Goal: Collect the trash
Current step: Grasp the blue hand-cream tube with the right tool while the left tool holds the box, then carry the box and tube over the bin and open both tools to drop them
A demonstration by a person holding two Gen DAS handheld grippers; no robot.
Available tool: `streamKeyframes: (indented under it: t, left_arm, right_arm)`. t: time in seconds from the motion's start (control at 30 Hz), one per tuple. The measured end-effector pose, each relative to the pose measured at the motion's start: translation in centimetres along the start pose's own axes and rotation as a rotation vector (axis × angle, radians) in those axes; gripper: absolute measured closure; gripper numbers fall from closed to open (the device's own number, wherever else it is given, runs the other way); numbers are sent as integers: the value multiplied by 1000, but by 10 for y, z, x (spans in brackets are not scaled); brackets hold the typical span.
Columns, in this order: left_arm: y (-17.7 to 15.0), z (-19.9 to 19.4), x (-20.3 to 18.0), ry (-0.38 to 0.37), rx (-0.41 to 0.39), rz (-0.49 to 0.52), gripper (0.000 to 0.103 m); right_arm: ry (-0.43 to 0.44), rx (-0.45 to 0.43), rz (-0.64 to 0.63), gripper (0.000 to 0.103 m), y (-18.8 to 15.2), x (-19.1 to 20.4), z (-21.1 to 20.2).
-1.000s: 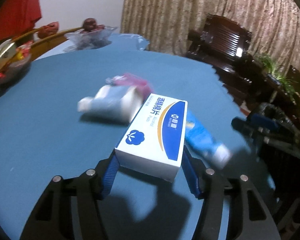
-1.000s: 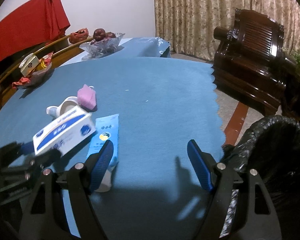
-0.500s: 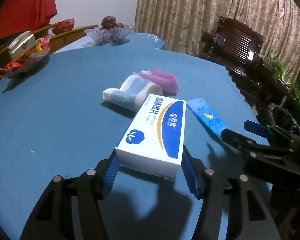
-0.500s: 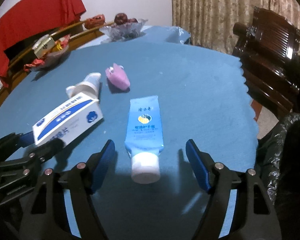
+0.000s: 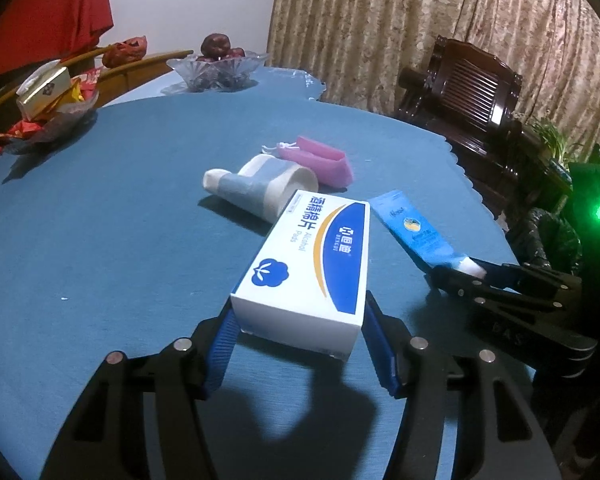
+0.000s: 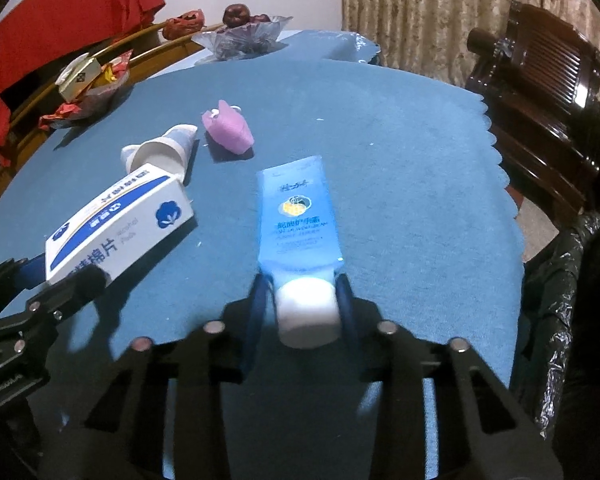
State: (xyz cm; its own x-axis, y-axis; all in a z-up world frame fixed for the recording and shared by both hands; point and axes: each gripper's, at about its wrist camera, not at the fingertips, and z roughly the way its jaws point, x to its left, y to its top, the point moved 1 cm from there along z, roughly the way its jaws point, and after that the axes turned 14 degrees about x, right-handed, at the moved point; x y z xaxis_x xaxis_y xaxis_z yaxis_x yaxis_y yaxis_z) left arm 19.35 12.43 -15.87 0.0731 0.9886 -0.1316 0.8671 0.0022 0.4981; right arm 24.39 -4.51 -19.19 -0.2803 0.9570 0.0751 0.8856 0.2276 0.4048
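Observation:
My left gripper (image 5: 300, 312) is shut on a white and blue alcohol pad box (image 5: 312, 256) and holds it just above the blue table; the box also shows in the right wrist view (image 6: 116, 224). My right gripper (image 6: 302, 292) is shut on the white cap end of a light blue cream tube (image 6: 296, 216), which lies on the table (image 5: 416, 232). A paper cup (image 6: 160, 152) lies on its side behind the box. A pink pouch (image 6: 228, 128) lies beside the cup.
A black trash bag (image 6: 572, 304) stands off the table's right edge. A dark wooden chair (image 6: 540, 92) is beyond it. A glass fruit bowl (image 6: 244, 32) and a dish of sweets with a small box (image 6: 84, 88) sit at the table's far side.
My right gripper moved in over the tube's cap and closed on it. My left gripper kept its hold on the box and shifted slightly.

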Motion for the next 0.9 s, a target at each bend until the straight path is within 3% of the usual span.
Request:
streamKeyframes:
  t: [0.53,0.9]
  left_arm:
    - [7,-17,-17,-17,-36,28,45]
    - [14,-33,-51,-57,-69,72,45]
  right_arm:
    - [17,-105,23,75,-12,-16,-50]
    - [-8,-192,73,75,-33,-46,-101]
